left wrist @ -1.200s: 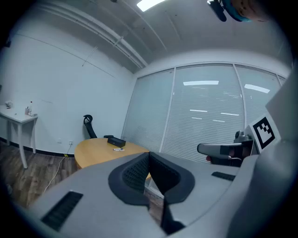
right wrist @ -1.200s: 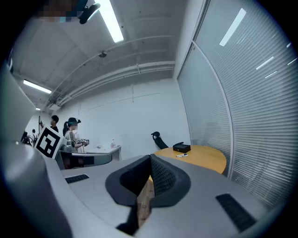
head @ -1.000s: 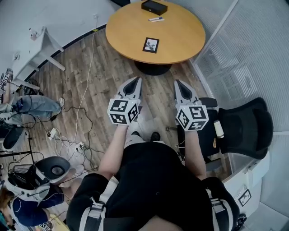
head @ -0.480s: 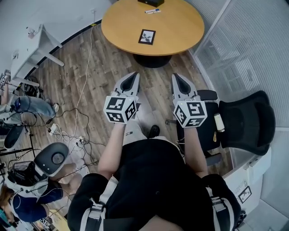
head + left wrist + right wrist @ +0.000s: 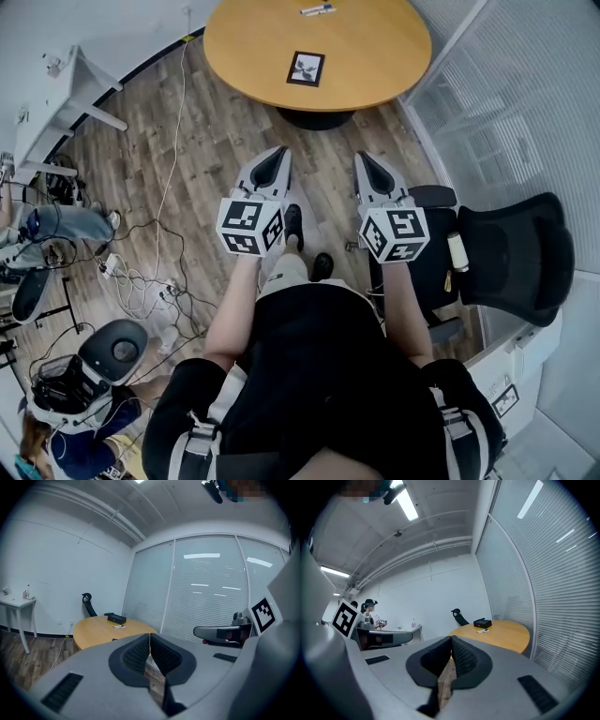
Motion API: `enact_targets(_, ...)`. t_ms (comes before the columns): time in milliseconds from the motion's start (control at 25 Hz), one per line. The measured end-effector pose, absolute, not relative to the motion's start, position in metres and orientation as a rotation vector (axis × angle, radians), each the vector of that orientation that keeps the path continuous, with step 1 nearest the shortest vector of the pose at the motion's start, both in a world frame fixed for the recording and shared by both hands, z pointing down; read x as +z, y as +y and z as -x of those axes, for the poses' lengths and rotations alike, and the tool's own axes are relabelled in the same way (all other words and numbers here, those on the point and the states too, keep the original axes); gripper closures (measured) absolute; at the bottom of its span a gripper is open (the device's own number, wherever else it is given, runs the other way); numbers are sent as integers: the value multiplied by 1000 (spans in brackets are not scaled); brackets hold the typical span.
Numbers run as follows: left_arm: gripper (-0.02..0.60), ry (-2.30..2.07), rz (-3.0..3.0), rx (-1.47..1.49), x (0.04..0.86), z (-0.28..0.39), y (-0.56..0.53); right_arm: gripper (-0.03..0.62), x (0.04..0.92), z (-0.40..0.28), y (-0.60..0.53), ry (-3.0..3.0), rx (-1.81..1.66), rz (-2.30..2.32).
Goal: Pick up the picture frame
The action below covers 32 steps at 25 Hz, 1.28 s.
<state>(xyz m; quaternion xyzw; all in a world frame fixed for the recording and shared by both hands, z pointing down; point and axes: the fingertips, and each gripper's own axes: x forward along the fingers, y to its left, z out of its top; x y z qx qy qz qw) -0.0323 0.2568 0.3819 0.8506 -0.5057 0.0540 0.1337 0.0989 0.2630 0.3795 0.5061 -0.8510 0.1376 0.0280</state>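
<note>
Lying flat on the round wooden table [image 5: 375, 56], the picture frame [image 5: 306, 68] has a black border around a pale picture. It sits near the table edge closest to us. A marker [image 5: 318, 9] lies farther back on the same tabletop, well apart from the frame.

We hold the left gripper [image 5: 279, 153] and the right gripper [image 5: 364, 157] side by side over the wood-plank floor [image 5: 216, 131], short of the table. Both point toward the table. Each gripper's own view shows its fingers pressed together with nothing between them.

White cables [image 5: 141, 281] trail across the floor on the left, near a white side table [image 5: 66, 84]. A black office chair [image 5: 506, 258] stands on the right, beside a glass wall with blinds [image 5: 506, 103].

We see the frame clearly only in the head view. Both gripper views show a black box [image 5: 115, 618] at the far side of the tabletop, just behind the marker, and the head view cuts this box off. The box looks closed, so we cannot tell what it holds. The right gripper view alone shows a person [image 5: 370, 611] standing by the white side table.
</note>
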Motion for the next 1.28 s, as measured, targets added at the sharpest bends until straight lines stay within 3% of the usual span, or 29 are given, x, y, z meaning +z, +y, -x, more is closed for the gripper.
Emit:
enact_targets(520, 556, -1399, -2549, 120, 352, 82, 94, 577, 342, -44, 102, -2618, 378, -1647)
enact_targets(920, 555, -1303, -2550, 148, 375, 112, 31, 577, 368, -10, 47, -2524, 428, -1694)
enact_targets(1280, 555, -1228, -2478, 235, 430, 97, -15, 577, 419, -24, 5, -2411, 558, -1707)
